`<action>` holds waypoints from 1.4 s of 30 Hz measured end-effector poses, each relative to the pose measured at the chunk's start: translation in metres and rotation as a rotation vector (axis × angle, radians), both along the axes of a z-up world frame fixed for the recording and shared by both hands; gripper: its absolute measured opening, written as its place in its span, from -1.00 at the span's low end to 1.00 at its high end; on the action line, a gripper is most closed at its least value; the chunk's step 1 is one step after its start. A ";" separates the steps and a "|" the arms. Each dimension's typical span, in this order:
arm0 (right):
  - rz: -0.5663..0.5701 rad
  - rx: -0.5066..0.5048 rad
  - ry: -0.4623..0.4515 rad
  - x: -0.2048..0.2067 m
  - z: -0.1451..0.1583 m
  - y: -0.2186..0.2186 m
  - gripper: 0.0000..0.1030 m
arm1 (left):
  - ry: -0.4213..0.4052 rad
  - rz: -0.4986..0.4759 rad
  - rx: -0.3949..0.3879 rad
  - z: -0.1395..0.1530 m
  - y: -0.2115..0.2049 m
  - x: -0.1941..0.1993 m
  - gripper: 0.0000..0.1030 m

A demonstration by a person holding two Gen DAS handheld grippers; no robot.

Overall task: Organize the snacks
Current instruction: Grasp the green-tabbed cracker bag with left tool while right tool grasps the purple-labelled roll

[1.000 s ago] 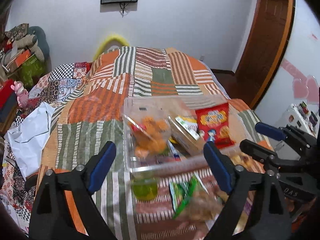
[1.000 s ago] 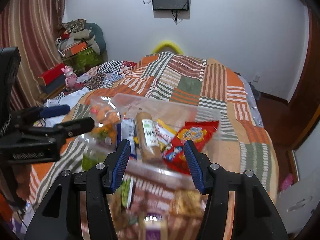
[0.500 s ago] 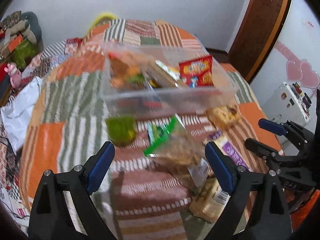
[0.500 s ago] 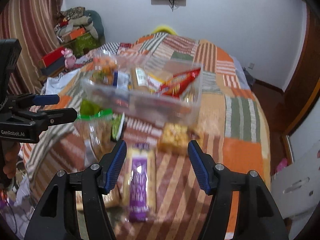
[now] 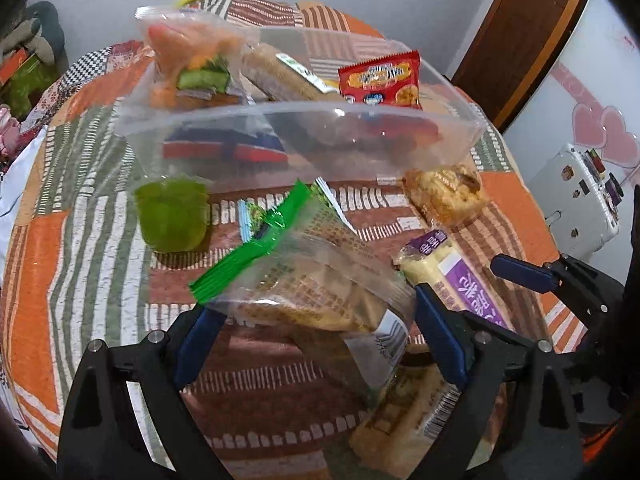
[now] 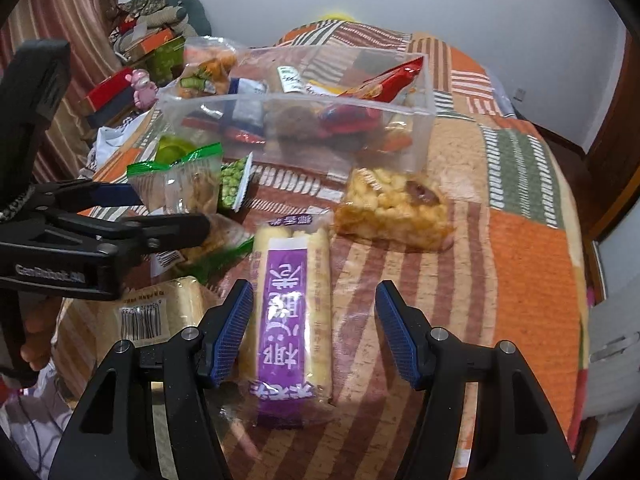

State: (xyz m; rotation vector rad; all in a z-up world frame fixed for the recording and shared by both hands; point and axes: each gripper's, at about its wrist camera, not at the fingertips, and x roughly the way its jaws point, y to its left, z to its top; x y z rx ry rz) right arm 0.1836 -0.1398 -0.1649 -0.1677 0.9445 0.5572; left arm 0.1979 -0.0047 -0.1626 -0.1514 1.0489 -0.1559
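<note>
The clear plastic bin [image 6: 320, 128] sits on the bed's patchwork quilt [image 6: 528, 248] and already holds several snacks, among them a red cracker packet [image 5: 380, 80] and an orange-filled bag [image 5: 188, 60]. So the sorting looks partly done. Just in front of the bin, still loose on the quilt, lie a green jelly cup [image 5: 172, 216], a green-edged clear bag [image 5: 304, 280], a puffed rice cake [image 6: 396, 212], a purple-labelled bar [image 6: 294, 312] and a barcoded pack [image 6: 160, 312]. The left gripper [image 5: 316, 344] has its fingers spread wide on either side of the green-edged bag, not pinching it. The right gripper [image 6: 314, 332] is likewise spread, gripping nothing, with the purple-labelled bar between its fingers.
</note>
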 end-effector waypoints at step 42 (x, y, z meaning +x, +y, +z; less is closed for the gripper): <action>-0.096 0.193 -0.189 0.022 0.082 -0.028 -0.18 | -0.315 -0.012 -0.007 0.110 0.017 0.003 0.24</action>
